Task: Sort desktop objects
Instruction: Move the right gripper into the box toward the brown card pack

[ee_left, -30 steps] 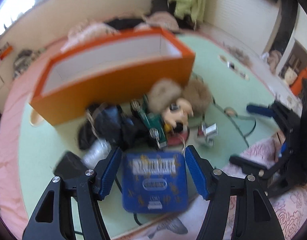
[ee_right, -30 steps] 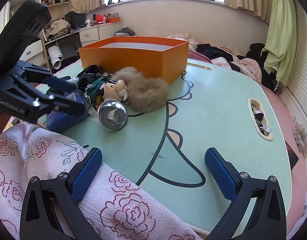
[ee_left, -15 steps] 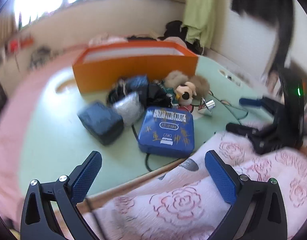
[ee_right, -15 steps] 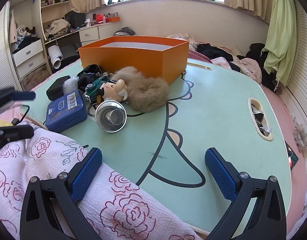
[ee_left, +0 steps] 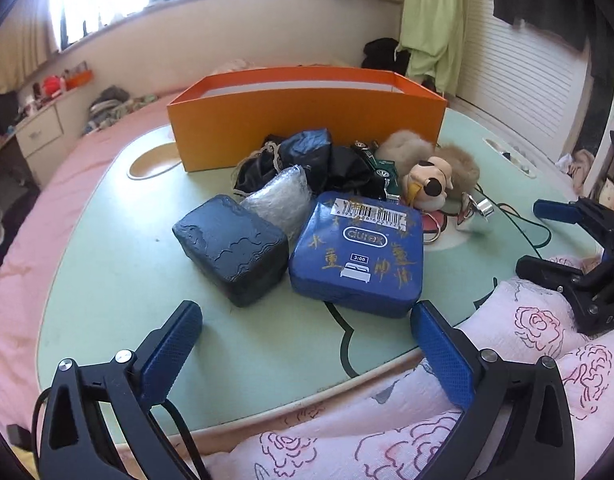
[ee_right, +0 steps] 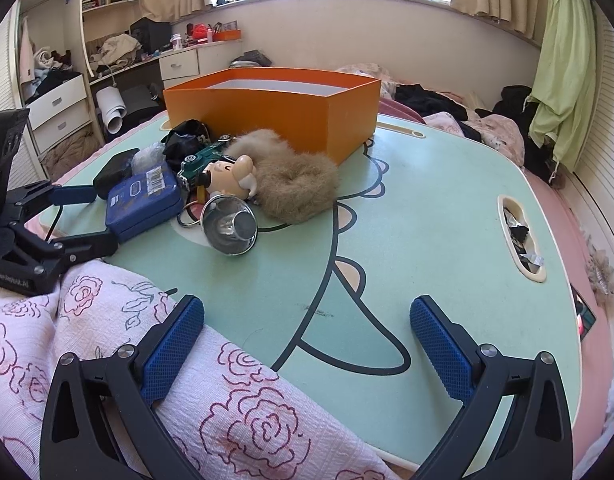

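A pile of objects lies on the green table (ee_left: 107, 264) in front of an open orange box (ee_left: 307, 120). A blue tin (ee_left: 359, 252) lies nearest, beside a dark embossed box (ee_left: 231, 248), a bubble-wrap bundle (ee_left: 281, 200), black pouches (ee_left: 323, 164), a green toy car (ee_left: 381, 168), a furry toy with a cartoon face (ee_left: 431, 176) and a shiny metal cup (ee_right: 229, 226). My left gripper (ee_left: 307, 350) is open and empty, just short of the tin and the dark box. My right gripper (ee_right: 307, 344) is open and empty over the table's near edge.
Pink flowered cloth (ee_right: 107, 320) covers the near edge under both grippers. The table has slot cut-outs at the right (ee_right: 521, 236) and left (ee_left: 155, 164). Drawers and cluttered shelves (ee_right: 63, 100) stand beyond, clothes lie on the pink bedding behind.
My left gripper has let go of the blue tin, pulled back and opened wide. The tin now lies on the table. My right gripper has not moved.
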Demonstrator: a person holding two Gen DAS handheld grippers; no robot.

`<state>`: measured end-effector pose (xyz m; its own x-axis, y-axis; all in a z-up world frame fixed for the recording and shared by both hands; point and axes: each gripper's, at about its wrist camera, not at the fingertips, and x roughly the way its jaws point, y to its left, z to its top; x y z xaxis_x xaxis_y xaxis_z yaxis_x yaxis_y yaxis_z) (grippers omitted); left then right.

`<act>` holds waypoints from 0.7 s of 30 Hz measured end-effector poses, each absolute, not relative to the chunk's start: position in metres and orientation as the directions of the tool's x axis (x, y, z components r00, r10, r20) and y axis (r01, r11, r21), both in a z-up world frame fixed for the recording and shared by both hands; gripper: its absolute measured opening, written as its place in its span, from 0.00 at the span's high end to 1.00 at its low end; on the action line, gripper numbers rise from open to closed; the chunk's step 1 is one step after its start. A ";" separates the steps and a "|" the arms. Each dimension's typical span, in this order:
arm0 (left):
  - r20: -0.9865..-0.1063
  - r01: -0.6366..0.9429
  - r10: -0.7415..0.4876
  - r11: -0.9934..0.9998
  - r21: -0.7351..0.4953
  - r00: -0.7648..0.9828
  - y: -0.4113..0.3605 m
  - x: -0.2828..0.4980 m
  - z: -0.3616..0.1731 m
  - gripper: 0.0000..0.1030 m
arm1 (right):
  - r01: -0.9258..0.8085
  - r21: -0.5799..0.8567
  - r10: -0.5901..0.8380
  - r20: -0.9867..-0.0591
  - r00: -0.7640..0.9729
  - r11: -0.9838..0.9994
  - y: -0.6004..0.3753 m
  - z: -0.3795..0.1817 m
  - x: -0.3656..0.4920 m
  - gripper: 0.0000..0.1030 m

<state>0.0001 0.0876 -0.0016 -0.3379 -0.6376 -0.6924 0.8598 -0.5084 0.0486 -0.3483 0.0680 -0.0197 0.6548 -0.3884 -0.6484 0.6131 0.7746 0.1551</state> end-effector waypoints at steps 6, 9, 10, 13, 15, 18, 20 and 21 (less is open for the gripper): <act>-0.688 0.858 -0.639 -0.511 0.046 -0.344 0.088 0.003 -0.001 0.00 | 0.669 0.113 -0.484 -0.602 0.635 0.735 0.062 0.022 -0.341 0.01; -0.687 0.858 -0.639 -0.512 0.046 -0.345 0.088 0.002 -0.001 0.00 | 0.686 0.099 -0.528 -0.562 0.636 0.721 0.049 0.072 -0.319 0.01; -0.687 0.858 -0.640 -0.511 0.046 -0.344 0.088 0.001 -0.002 0.00 | 0.688 0.081 -0.533 -0.570 0.626 0.721 0.039 0.088 -0.303 0.01; -0.687 0.858 -0.640 -0.512 0.048 -0.344 0.088 0.001 -0.001 0.00 | 0.696 0.022 -0.554 -0.588 0.589 0.717 0.018 0.106 -0.266 0.01; -0.687 0.858 -0.640 -0.512 0.048 -0.344 0.088 0.000 -0.001 0.00 | 0.689 -0.008 -0.549 -0.611 0.570 0.724 0.005 0.107 -0.241 0.01; -0.686 0.857 -0.641 -0.513 0.049 -0.344 0.087 0.000 -0.001 0.00 | 0.689 -0.060 -0.555 -0.645 0.525 0.722 -0.009 0.094 -0.215 0.01; -0.686 0.857 -0.641 -0.513 0.049 -0.344 0.087 0.000 -0.001 0.00 | 0.687 -0.088 -0.554 -0.668 0.497 0.722 -0.015 0.081 -0.205 0.01; -0.687 0.857 -0.641 -0.513 0.049 -0.344 0.087 0.000 -0.001 0.00 | 0.687 -0.097 -0.551 -0.681 0.482 0.720 -0.018 0.077 -0.204 0.01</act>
<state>0.0000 0.0872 -0.0008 -0.3441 -0.6405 -0.6865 0.8569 -0.5131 0.0493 -0.2036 -0.0184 0.0767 0.4825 -0.5513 -0.6806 0.6868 0.7204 -0.0967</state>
